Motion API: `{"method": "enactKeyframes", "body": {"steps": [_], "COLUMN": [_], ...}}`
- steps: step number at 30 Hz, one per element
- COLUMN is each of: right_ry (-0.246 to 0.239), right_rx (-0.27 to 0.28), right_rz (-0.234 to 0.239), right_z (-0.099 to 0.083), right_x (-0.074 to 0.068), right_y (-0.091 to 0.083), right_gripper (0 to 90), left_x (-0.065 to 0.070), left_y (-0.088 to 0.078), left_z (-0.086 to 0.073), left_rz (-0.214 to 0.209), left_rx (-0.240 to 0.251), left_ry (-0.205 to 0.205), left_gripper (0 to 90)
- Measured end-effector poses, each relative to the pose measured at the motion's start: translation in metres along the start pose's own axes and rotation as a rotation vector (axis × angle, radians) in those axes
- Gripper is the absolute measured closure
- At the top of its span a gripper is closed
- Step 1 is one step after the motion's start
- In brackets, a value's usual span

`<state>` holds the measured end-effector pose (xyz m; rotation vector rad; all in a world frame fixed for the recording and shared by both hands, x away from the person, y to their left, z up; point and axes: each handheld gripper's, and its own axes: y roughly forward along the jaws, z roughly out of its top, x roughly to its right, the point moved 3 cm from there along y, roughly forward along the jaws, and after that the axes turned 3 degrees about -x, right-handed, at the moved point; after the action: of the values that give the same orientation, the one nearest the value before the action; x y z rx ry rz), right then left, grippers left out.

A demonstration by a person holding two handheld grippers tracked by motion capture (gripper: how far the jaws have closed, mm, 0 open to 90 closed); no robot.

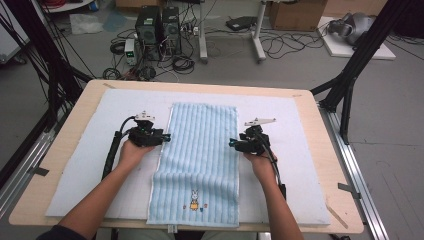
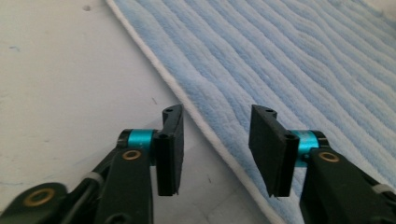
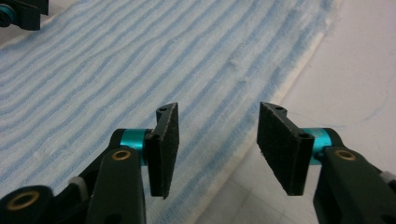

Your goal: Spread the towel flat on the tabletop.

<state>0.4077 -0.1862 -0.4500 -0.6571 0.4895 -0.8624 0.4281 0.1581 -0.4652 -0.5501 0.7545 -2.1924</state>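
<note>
High view: the towel (image 1: 200,160) is lying flat on the desk (image 1: 330,150), with the left gripper (image 1: 166,136) and right gripper (image 1: 233,143) flanking its long edges.

Left gripper view: the gripper (image 2: 215,144) is standing open, straddling the towel's (image 2: 299,60) edge.

Right gripper view: the gripper (image 3: 217,149) is standing open, gripping nothing, over the towel's (image 3: 140,70) edge.

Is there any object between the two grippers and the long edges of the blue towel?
Nothing visible is in the way. The left gripper and the right gripper are open, each at one long edge of the blue towel. The towel hem runs between the left jaws, with bare white mat beside it.
</note>
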Motion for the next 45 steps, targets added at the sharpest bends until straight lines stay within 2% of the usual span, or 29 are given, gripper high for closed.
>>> {"method": "enactKeyframes", "body": {"steps": [1, 2, 3, 4, 6, 7, 9, 10, 17, 19, 23, 26, 28, 30, 32, 35, 37, 39, 42, 43, 44, 45], "right_ry": [0.001, 0.002, 0.01, 0.014, -0.009, -0.024, -0.035, -0.01, -0.023, 0.003, 0.002, 0.004, 0.002, -0.004, -0.006, -0.018, -0.044, -0.05, -0.031, -0.01, -0.002, -0.001], "right_rx": [-0.007, -0.017, -0.041, -0.061, -0.058, -0.059, -0.053, -0.047, -0.025, -0.019, 0.0, 0.007, 0.014, 0.018, 0.035, 0.051, 0.044, 0.023, -0.002, -0.031, -0.045, -0.06], "right_rz": [0.004, 0.006, 0.004, -0.009, -0.043, -0.06, -0.076, -0.075, -0.135, -0.142, -0.175, -0.193, -0.186, -0.172, -0.16, -0.137, -0.124, -0.119, -0.11, -0.101, -0.098, -0.09], "right_z": [0.0, -0.001, -0.002, -0.003, -0.001, 0.0, 0.002, 0.003, 0.016, 0.019, 0.026, 0.029, 0.03, 0.03, 0.029, 0.025, 0.021, 0.014, 0.004, 0.001, 0.0, -0.001], "right_x": [0.0, -0.001, -0.002, -0.003, -0.004, -0.004, -0.003, -0.001, 0.005, 0.009, 0.015, 0.017, 0.015, 0.013, 0.011, 0.006, 0.002, 0.0, 0.0, 0.0, 0.001, 0.0], "right_y": [0.003, 0.005, 0.01, 0.014, 0.017, 0.018, 0.02, 0.022, 0.034, 0.038, 0.045, 0.049, 0.048, 0.045, 0.04, 0.029, 0.022, 0.016, 0.01, 0.01, 0.011, 0.012], "right_gripper": [50.5, 52.8, 55.9, 57.6, 68.9, 76.6, 85.0, 86.1, 86.4, 86.4, 86.4, 83.3, 76.3, 72.3, 69.7, 66.7, 64.0, 60.5, 56.4, 56.1, 58.4, 66.6], "left_x": [0.002, 0.003, 0.003, 0.003, 0.004, 0.004, -0.001, -0.003, -0.016, -0.019, -0.024, -0.024, -0.025, -0.024, -0.023, -0.02, -0.015, -0.01, -0.002, 0.0, 0.002, 0.003], "left_y": [0.002, 0.001, 0.001, 0.002, 0.004, 0.005, 0.008, 0.01, 0.021, 0.024, 0.029, 0.029, 0.025, 0.021, 0.015, 0.009, 0.002, -0.003, -0.004, -0.004, -0.004, -0.004], "left_z": [-0.001, -0.001, -0.001, -0.001, 0.001, 0.001, 0.005, 0.007, 0.021, 0.024, 0.028, 0.027, 0.026, 0.024, 0.019, 0.01, 0.003, -0.001, -0.006, -0.007, -0.008, -0.008], "left_rz": [0.008, 0.046, 0.035, 0.032, 0.047, 0.051, 0.054, 0.063, 0.093, 0.107, 0.131, 0.117, 0.109, 0.084, 0.085, 0.063, 0.042, 0.012, -0.016, -0.01, 0.02, 0.032], "left_rx": [-0.002, -0.004, -0.002, 0.0, 0.002, 0.005, 0.009, 0.007, 0.006, 0.015, 0.035, 0.04, 0.031, 0.023, 0.047, 0.038, 0.053, 0.055, 0.031, 0.029, 0.025, 0.024], "left_ry": [0.014, 0.049, 0.048, 0.049, 0.072, 0.07, 0.033, 0.026, -0.028, -0.041, -0.064, -0.09, -0.082, -0.097, -0.099, -0.104, -0.091, -0.077, -0.056, -0.045, -0.017, -0.011], "left_gripper": [61.8, 64.5, 72.8, 85.0, 87.7, 88.0, 88.2, 88.3, 88.3, 88.3, 88.3, 86.7, 73.1, 60.6, 56.9, 52.5, 52.9, 54.8, 58.2, 60.8, 62.5, 70.9]}}
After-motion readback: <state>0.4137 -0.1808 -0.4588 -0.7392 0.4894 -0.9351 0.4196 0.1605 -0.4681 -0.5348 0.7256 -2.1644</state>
